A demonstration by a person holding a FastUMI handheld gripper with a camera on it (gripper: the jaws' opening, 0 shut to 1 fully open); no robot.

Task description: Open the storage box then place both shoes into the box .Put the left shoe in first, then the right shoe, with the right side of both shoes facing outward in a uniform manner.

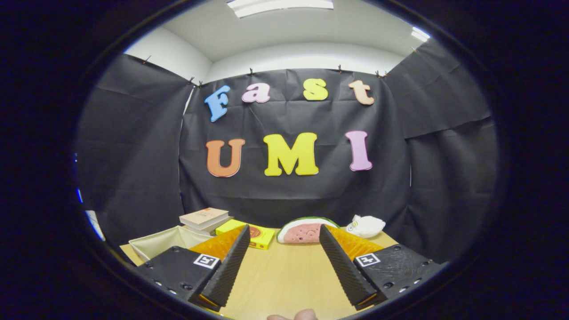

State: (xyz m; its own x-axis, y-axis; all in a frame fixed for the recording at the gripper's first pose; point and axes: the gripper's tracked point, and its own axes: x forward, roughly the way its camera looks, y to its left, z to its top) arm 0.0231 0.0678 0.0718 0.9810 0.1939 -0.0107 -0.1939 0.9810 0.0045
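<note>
None of the task's steps looks done from here, as far as I can judge: the gripper (284,242) hangs above the wooden table (284,275) with its two fingers spread wide apart and nothing between them, only bare tabletop showing in the gap. No shoes are anywhere in sight, so I cannot say where they lie or which way they face, and no lidded storage box can be made out either. The nearest candidate is a pale open bin (160,242) at the table's near left corner, just beyond the left finger; its inside looks empty, though the finger hides part of it, and whether it is the box meant by the task I cannot tell. Behind that bin sits a small stack of books (205,218), with a flat yellow box (260,235) just beside them toward the middle. Straight ahead of the fingers, at the far edge of the table, rests a watermelon-slice plush (304,230), and just to its right a white soft toy (366,226). A fingertip (304,314) of the person holding the tool peeks up beneath the fingers. So opening the box and placing the left shoe, then the right, all appear to remain.
</note>
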